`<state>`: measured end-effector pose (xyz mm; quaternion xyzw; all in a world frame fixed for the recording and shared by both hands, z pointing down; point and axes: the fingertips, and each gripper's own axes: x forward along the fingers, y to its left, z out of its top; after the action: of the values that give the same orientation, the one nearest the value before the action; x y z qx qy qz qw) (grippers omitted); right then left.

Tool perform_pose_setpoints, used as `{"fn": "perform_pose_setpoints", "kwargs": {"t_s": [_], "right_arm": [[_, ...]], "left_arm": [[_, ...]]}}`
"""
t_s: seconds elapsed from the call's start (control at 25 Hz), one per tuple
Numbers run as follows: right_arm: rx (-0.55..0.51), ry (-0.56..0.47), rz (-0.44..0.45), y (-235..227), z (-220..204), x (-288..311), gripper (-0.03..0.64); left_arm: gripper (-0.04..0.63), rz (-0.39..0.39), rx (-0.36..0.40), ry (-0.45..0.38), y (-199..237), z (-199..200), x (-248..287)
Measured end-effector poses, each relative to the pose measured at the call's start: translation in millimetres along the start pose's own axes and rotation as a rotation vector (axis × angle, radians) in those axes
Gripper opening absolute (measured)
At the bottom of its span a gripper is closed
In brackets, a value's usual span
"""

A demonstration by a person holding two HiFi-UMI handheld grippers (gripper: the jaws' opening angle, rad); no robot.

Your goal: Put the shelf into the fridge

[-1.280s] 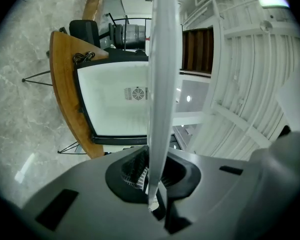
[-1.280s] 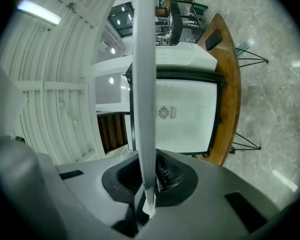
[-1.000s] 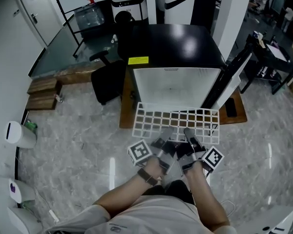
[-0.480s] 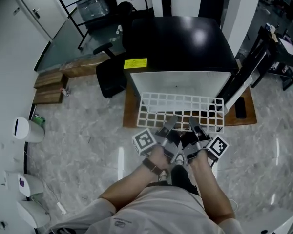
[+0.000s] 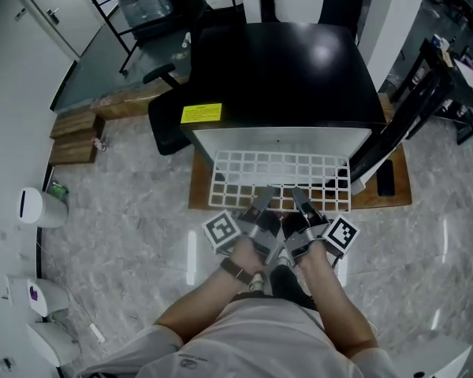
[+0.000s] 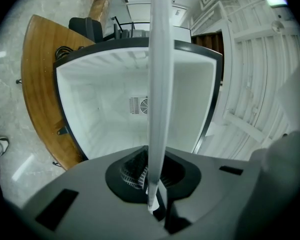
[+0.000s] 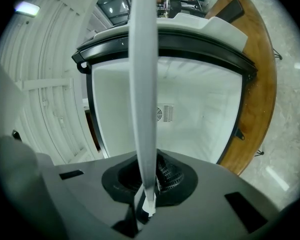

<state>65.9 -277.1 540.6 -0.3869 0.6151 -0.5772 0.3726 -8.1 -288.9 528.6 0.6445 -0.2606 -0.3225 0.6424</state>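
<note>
A white wire-grid shelf (image 5: 280, 177) is held flat in front of the black mini fridge (image 5: 288, 73), its far edge at the open white interior (image 5: 280, 138). My left gripper (image 5: 262, 198) is shut on the shelf's near edge left of centre. My right gripper (image 5: 298, 198) is shut on the same edge just to the right. In the left gripper view the shelf (image 6: 158, 84) shows edge-on as a white strip running up from the jaws, with the fridge cavity (image 6: 115, 109) behind. The right gripper view shows the same strip (image 7: 142, 84) and cavity (image 7: 200, 114).
The fridge stands on a low wooden platform (image 5: 201, 187) on marble floor. Its open door (image 5: 382, 144) hangs at the right. A black office chair (image 5: 169, 120) is at the left. A black stand (image 5: 437, 77) sits at the far right. Wooden steps (image 5: 75, 136) lie at the left.
The shelf and both grippers have moved forward toward the fridge; the shelf's far edge has come from short of the opening to the opening itself.
</note>
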Motion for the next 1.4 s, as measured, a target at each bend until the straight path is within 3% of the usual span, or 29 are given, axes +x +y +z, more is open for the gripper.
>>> {"fn": "perform_pose_setpoints", "kwargs": {"t_s": [0.6,1.4], "right_arm": [[-0.001,0.030,0.005,-5.8,6.2,2.8,0.046],[-0.014,0.003,0.020,-5.9,36.6,44.0,0.046]], "left_arm": [[0.026,0.011,-0.003,-0.022,8.6,-1.3,1.3],[0.026,0.066,0.060,-0.019,22.2,28.5,41.7]]}}
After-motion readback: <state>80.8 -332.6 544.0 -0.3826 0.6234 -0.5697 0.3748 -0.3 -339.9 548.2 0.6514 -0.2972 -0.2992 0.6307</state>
